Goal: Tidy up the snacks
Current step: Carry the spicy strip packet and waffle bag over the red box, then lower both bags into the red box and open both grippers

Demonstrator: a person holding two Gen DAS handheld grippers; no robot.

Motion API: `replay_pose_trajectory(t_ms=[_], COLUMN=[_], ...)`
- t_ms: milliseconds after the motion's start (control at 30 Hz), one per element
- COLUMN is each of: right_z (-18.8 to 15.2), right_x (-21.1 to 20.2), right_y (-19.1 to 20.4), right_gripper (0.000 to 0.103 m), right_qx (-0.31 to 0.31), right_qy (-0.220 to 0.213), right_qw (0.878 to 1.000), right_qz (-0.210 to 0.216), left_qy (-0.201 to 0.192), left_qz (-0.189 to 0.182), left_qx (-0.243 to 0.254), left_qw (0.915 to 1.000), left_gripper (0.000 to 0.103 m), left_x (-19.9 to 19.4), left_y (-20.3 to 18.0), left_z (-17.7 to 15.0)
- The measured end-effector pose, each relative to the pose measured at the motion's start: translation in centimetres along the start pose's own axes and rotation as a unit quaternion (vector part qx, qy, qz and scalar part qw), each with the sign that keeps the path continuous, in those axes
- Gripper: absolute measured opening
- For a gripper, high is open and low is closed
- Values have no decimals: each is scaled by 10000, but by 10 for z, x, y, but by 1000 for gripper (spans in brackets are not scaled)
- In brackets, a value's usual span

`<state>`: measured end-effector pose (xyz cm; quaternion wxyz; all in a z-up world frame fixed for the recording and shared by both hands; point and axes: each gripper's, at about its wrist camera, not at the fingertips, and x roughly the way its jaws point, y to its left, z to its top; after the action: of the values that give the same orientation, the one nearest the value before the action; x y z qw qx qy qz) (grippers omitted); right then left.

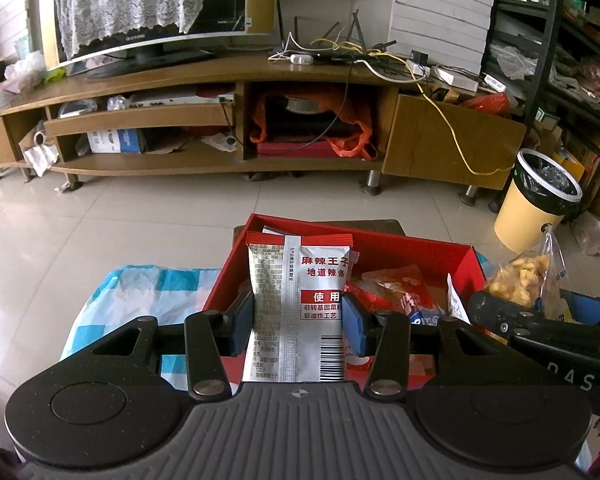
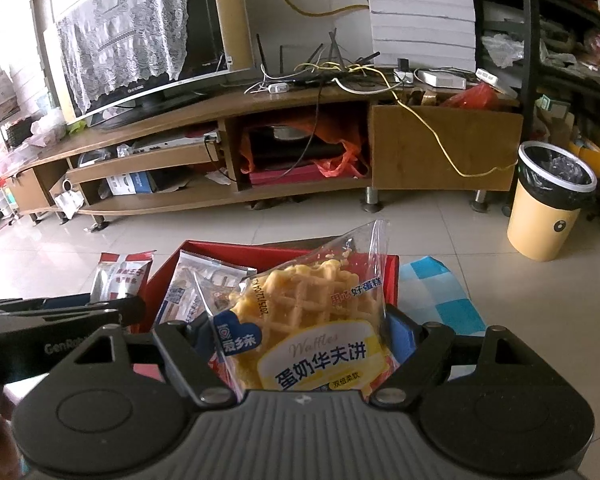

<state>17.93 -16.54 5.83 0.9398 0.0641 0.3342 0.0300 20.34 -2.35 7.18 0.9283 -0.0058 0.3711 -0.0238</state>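
Nearest the left lens, the left gripper (image 1: 298,326) is clenched on a silver spicy-strip packet (image 1: 298,308), which stands upright between the blue pads (image 1: 240,326) with its red top edge pointing away, over the near left part of the red box (image 1: 420,246). That box sits on a blue checked cloth (image 1: 148,296) and already holds several snack bags (image 1: 396,286). Further right, the right gripper (image 2: 300,344) grasps a clear waffle bag (image 2: 308,320); the bag fills the space between the jaws and its far corner tips up and away above the box's right side. Judging by this, the step in hand is carrying two snacks to the box at once, with neither yet let go. The next move likely calls for lowering each packet into a free spot among the bags, then loosening the jaws, keeping the two grippers from bumping since they hang just beside each other. Beyond lie the tiled floor and TV stand (image 1: 220,76).
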Motion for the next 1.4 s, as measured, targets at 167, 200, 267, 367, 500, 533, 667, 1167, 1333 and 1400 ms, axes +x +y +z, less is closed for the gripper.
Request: replay_pose_trajectory(t_ms=[167,200,267,367,500,533,667,1167,1333,1400], right_z=[1,2,3,6,8,8,9,14,13,13], right_x=[6,8,12,17,22,24,31,75,82,84], right_y=[-1,-1,-1,-2,-5,-6,-11,-17,-19,-20], right_gripper=[77,77,77,77,77,77,77,77,77,78], right_qx=[80,94,101,82,74,76,99,107,142,192], right_qy=[28,38,56,70,106,123,172,292,345,392], right_qw=[10000,9999,9999,9999,9999,9999,9997,9994,9992,9989], right_qz=[-26,-29,-30,-35,-56,-69,-133,-152,-166,-175], left_qy=[9,17,23,10,8,-5,-34,9,49,50], left_qz=[-2,-8,-20,-42,-27,-7,-27,63,27,7], left_qx=[-25,-45,-67,-86,-90,-49,112,293,336,318], left_qw=[10000,10000,10000,10000,10000,10000,9999,9995,9994,9995], left_gripper=[54,54,54,55,55,55,55,55,58,57], left_x=[8,10,13,17,25,26,34,77,82,83], left_y=[0,0,0,-1,-6,-8,-19,-21,-22,-22], left_z=[4,5,7,10,13,14,15,10,9,9])
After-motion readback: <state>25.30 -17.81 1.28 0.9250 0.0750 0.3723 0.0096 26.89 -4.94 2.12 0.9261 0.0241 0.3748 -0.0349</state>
